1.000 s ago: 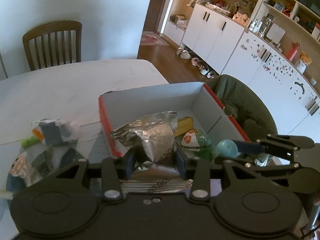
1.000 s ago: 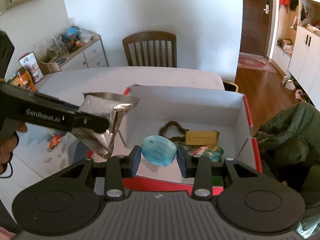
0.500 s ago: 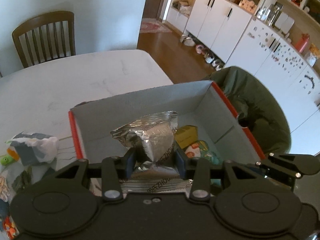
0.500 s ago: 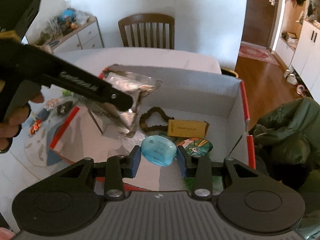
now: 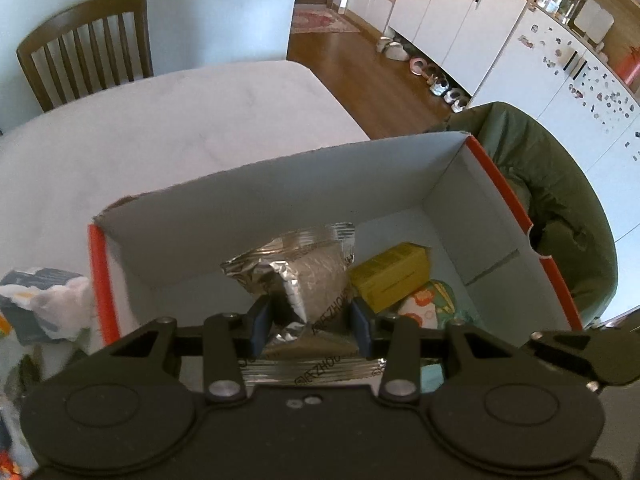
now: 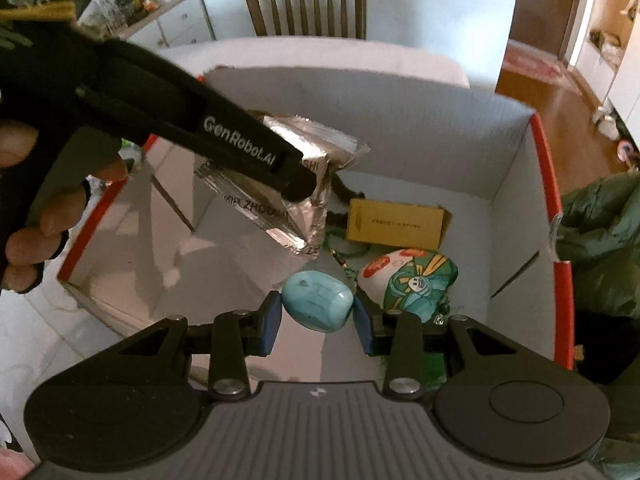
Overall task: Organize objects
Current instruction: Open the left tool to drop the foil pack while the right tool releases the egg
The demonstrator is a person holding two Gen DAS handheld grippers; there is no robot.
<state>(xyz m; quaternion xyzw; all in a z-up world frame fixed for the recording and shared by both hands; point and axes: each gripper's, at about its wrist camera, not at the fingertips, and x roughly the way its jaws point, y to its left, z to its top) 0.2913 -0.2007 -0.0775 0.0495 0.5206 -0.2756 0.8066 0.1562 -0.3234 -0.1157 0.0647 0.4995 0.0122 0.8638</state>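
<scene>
While above the box [image 5: 280,184], left gripper [image 5: 310,322] clamps foil packet [image 5: 304,270] (crinkled).

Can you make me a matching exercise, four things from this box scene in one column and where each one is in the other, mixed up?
Things:
1. silver foil packet
2. blue oval object
3. yellow box
4. grey tissue pack

Places:
A. lying on the floor of the cardboard box
B. gripped by the left gripper
C. on the table outside the box
D. gripped by the right gripper

Pairs: 1-B, 2-D, 3-A, 4-C
</scene>
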